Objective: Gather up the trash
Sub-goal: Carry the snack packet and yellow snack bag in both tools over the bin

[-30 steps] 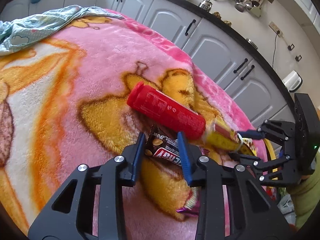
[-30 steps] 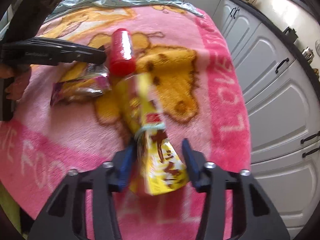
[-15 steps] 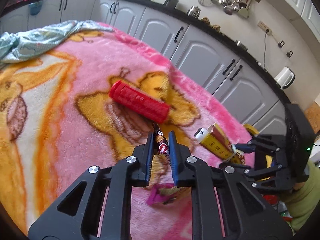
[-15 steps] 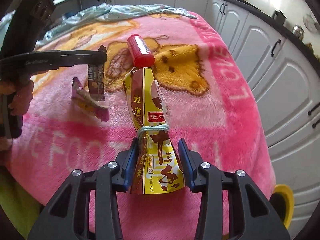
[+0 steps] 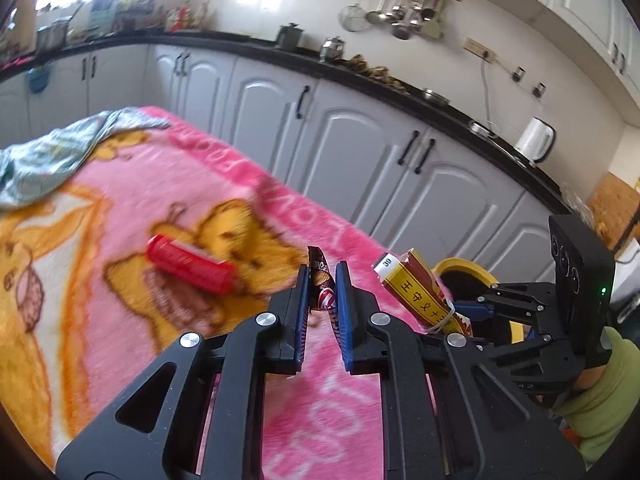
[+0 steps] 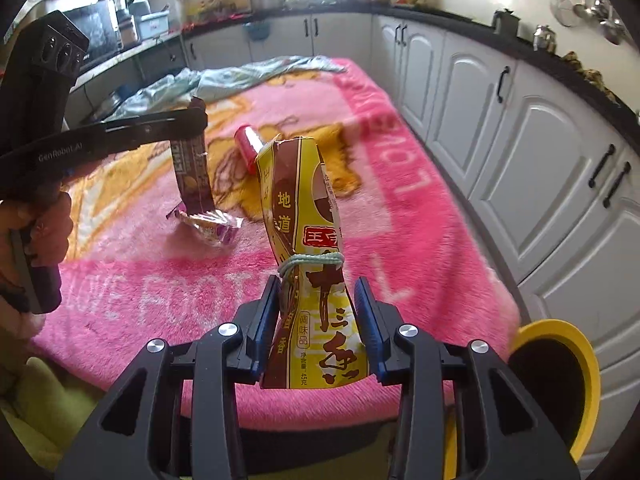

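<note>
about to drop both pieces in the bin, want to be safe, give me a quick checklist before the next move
1. Left gripper shut on the brown snack wrapper: ok.
2. Right gripper shut on the yellow seasoning packet: ok.
3. Both pieces lifted off the pink blanket: ok.
4. Yellow bin within view, beside the blanket's edge: ok.
5. Either piece over the bin opening: not ok, both over the blanket.
6. All trash collected: not ok, red tube and purple wrapper lie on the blanket.
</note>
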